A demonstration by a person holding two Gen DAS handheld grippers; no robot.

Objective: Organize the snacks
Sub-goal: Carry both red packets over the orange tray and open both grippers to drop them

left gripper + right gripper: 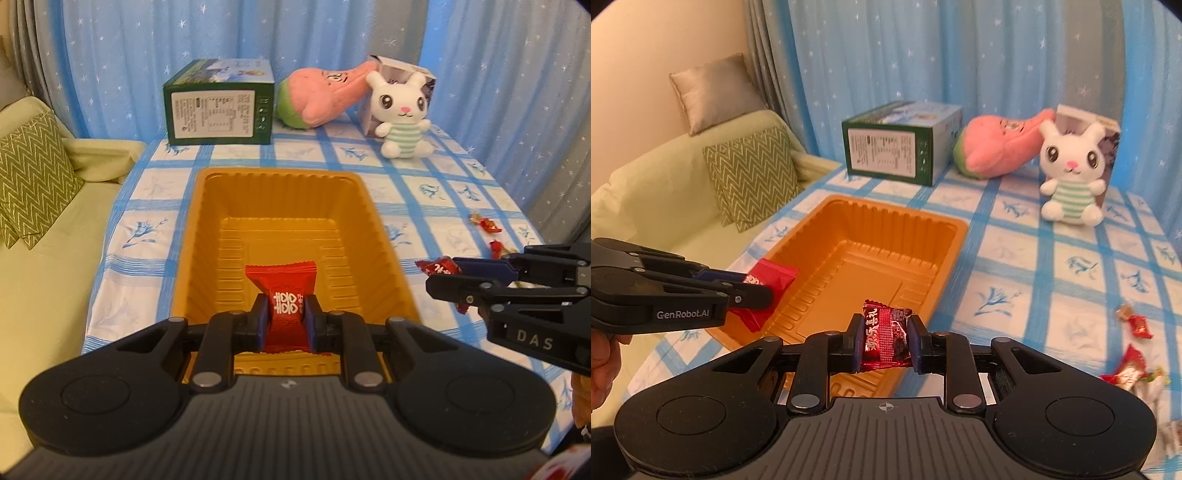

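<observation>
Left gripper [285, 319] clamped on matte red candy packet [286, 295] over ribbed glossy orange tray [199, 236], casing read "GenRobot.AI" | right gripper [882, 341] pinched crinkly dark-red foil candy [886, 341] above tray's near edge, "DAS" on casing | checked blue-white tablecloth [1015, 266]; loose candies [1134, 354] lay far right.

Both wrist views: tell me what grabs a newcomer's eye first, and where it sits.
The ribbed orange plastic tray sits mid-table on the blue checked cloth. The left gripper holds a matte red candy packet over it; the right gripper clamps a shiny dark-red candy packet at its near edge. A white plush rabbit sits behind.
</observation>
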